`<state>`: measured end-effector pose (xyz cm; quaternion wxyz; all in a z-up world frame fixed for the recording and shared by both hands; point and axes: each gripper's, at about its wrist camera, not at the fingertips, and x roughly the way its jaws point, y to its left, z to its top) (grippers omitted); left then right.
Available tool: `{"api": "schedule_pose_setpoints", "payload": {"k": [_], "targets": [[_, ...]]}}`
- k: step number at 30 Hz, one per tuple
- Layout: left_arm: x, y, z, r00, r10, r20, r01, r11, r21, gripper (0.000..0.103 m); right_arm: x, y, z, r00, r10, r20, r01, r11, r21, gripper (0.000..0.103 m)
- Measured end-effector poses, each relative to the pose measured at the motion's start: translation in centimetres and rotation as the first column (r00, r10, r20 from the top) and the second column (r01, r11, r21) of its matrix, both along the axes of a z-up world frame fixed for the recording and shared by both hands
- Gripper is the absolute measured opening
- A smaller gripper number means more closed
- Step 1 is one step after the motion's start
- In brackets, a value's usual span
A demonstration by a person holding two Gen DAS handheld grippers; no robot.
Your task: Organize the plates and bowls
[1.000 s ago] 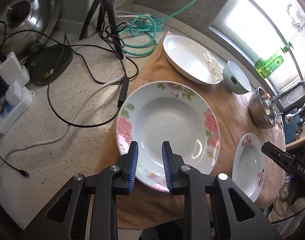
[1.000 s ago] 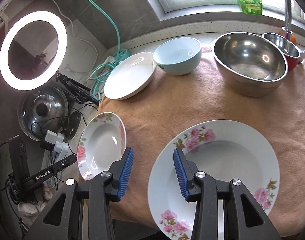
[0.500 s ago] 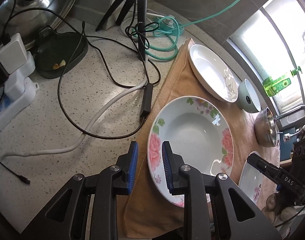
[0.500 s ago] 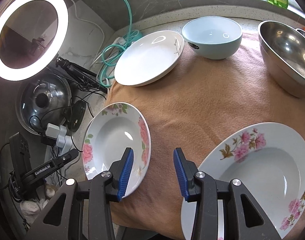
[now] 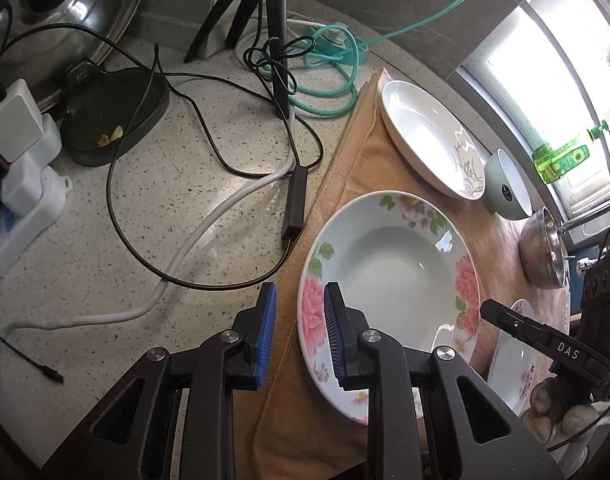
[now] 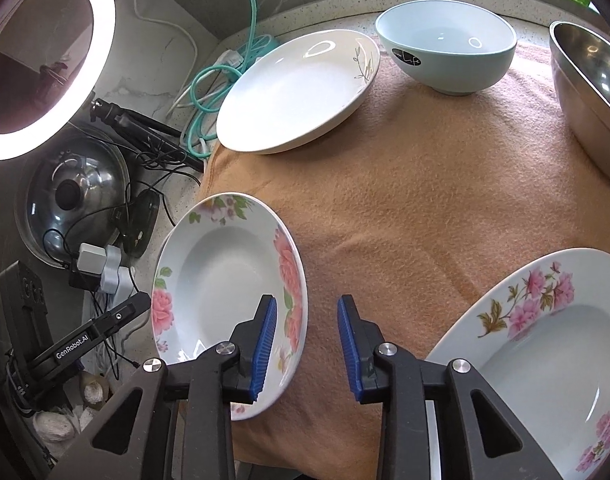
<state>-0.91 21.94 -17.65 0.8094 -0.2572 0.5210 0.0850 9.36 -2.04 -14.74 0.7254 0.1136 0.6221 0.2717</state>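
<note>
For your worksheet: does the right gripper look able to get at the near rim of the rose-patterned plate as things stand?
Probably yes. The right gripper hangs open, its jaws having just narrowed, straddling the rose-patterned plate rim. Only bare cloth lies beside it; nothing blocks.

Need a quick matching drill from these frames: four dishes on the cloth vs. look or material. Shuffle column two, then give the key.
Column 1
1. plate nearest left tongs
2. far plate
3. small bowl
4. large bowl

Column 2
A. stainless steel
B. pale blue-green, dark label
C. big pink roses on rim
D. white, thin grey sprig

Pairs: 1-C, 2-D, 3-B, 4-A
</note>
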Motion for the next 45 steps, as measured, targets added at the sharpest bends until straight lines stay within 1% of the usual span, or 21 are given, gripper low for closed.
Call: {"api": "schedule_pose_setpoints", "payload": {"k": [6,9,11,14,16,19,21,24,28,34,37,45], "targets": [[0.2,-0.1,-0.4,1.0,-0.008,-0.006,0.008,1.0,-0.007,0.023,0.1,0.7,-0.5,1.0,0.02,-0.01,-0.02,1.0,-0.009,0.027],[0.3,-0.2,-0.6,1.0,-0.018,-0.014,0.018,1.0,-0.01,0.022,0.2,0.9,-0.8,1.0,0.022,-0.016,-0.023,1.0,-0.012,0.023],[0.4,-0.3,-0.8,1.0,-0.022,-0.019,0.021,1.0,-0.014,0.022,0.2,0.9,-0.9,1.0,0.023,-0.02,-0.024,1.0,-0.011,0.019],[0.5,-0.3,-1.1,0.999,-0.025,-0.025,0.024,1.0,-0.014,0.022,0.3,0.9,-1.0,1.0,0.025,-0.019,-0.025,1.0,-0.012,0.017],[0.5,-0.2,-1.2,0.999,-0.025,-0.025,0.025,1.0,-0.016,0.016,0.4,0.9,-1.0,0.999,0.026,-0.02,-0.026,1.0,-0.012,0.016],[0.6,-0.3,-1.3,0.999,-0.031,-0.028,0.031,0.999,-0.019,0.015,0.5,0.9,-1.2,0.999,0.028,-0.025,-0.028,1.0,-0.014,0.015],[0.6,-0.3,-1.4,0.999,-0.034,-0.028,0.033,0.999,-0.031,0.011,0.5,1.0,-1.3,0.999,0.029,-0.029,-0.029,0.999,-0.013,0.014],[0.6,-0.3,-1.5,0.999,-0.022,-0.023,0.021,0.999,-0.044,0.01,0.5,1.1,-1.4,0.999,0.033,-0.032,-0.033,0.999,-0.008,0.013],[0.7,-0.3,-1.5,0.999,-0.03,-0.025,0.029,0.999,-0.037,0.01,0.5,1.4,-1.4,0.999,0.043,-0.033,-0.043,0.999,-0.003,0.009],[0.7,-0.3,-1.4,0.999,-0.019,-0.027,0.018,0.999,-0.037,0.01,0.6,1.4,-1.5,0.998,0.038,-0.041,-0.038,0.999,0.003,0.009],[0.6,-0.2,-1.4,1.0,0.002,-0.023,-0.003,0.999,-0.053,0.01,0.5,1.4,-1.4,0.999,0.038,-0.036,-0.039,0.999,-0.004,0.009],[0.5,-0.1,-1.3,1.0,0.016,-0.012,-0.016,0.998,-0.068,0.01,0.4,1.3,-1.3,0.999,0.018,-0.034,-0.018,1.0,-0.002,0.009]]}}
